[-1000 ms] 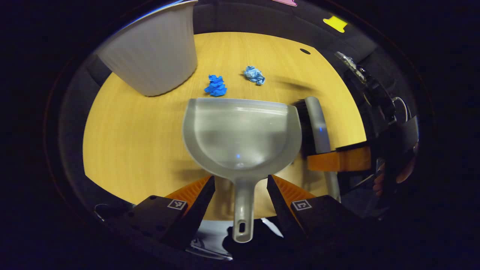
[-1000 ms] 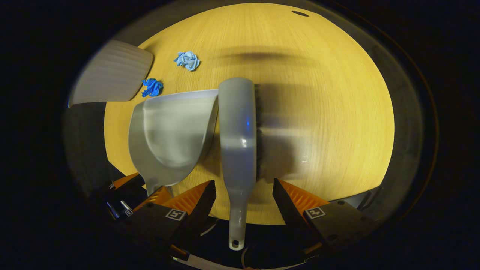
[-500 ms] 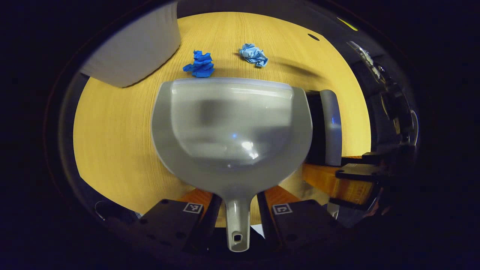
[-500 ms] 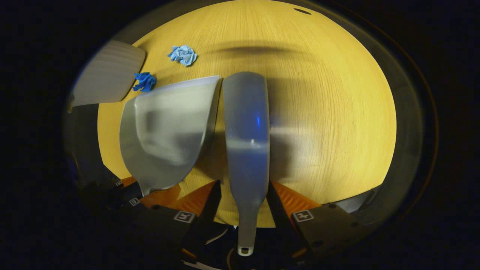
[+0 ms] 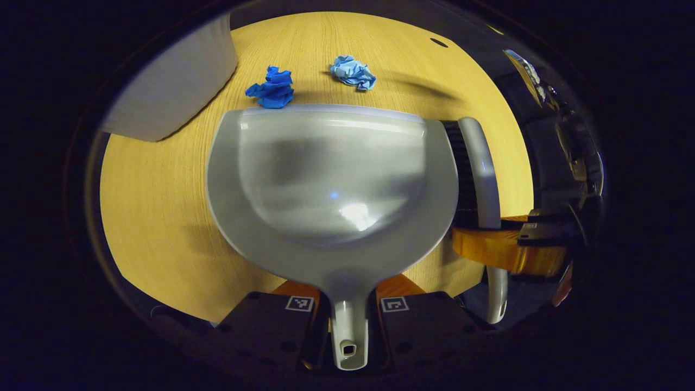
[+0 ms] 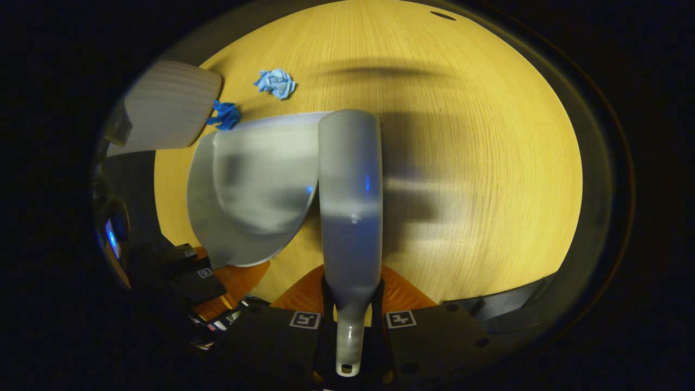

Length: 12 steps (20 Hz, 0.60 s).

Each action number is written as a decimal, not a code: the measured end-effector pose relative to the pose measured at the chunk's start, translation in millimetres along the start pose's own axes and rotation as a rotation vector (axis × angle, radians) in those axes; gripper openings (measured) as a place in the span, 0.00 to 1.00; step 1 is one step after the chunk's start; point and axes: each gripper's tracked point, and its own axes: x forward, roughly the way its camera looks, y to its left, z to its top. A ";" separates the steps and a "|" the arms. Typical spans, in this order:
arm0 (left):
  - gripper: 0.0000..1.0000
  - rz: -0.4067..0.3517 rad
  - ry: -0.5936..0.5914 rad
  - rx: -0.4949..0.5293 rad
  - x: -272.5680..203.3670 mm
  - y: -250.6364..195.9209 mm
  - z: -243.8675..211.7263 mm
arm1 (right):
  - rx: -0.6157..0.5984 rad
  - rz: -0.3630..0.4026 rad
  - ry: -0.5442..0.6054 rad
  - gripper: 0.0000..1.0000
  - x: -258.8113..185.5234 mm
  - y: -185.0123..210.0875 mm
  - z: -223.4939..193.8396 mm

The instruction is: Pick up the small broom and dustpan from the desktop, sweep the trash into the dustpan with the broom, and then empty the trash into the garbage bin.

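Now my left hand-held gripper [image 5: 350,309] has its two fingers pressed in on the handle of the grey dustpan [image 5: 331,184], clamped on it from both sides, with the handle's end and its hanging hole poking back between the black finger blocks. From the left gripper view I see the dustpan's wide mouth facing away from me across the wooden surface [image 5: 157,217], its front lip just short of a dark blue crumpled paper ball [image 5: 270,89], so near that I cannot tell whether they touch. A light blue crumpled paper ball [image 5: 353,71] lies a little farther out and to the right of it, apart from the pan. The white garbage bin [image 5: 174,92] stands at the upper left, close beside the dark blue ball. My right hand-held gripper [image 6: 350,317] is clamped on the neck of the small broom [image 6: 350,195], both fingers tight against the handle, and the broom's grey back runs straight ahead of me. In the right gripper view the broom sits right alongside the dustpan's [image 6: 255,190] right edge, overlapping it from this angle. In the left gripper view I can see the broom's [image 5: 480,174] dark bristles facing the pan's side, and the orange finger of my right hand-held gripper [image 5: 505,252] crossing its handle.
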 end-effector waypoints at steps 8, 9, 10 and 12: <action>0.28 0.028 0.001 0.139 -20.7 51.2 -22.6 | -0.414 -0.176 -0.256 0.28 -60.5 -15.2 148.0; 0.28 0.053 0.004 0.157 -22.3 60.7 -24.2 | -0.528 -0.261 -0.261 0.28 -64.0 -18.3 175.1; 0.28 0.063 0.003 0.167 -24.5 67.2 -24.7 | -0.625 -0.302 -0.250 0.28 -69.6 -16.9 194.4; 0.28 0.044 0.014 0.162 -23.1 71.6 -24.5 | -0.684 -0.297 -0.188 0.28 -64.0 -0.2 212.6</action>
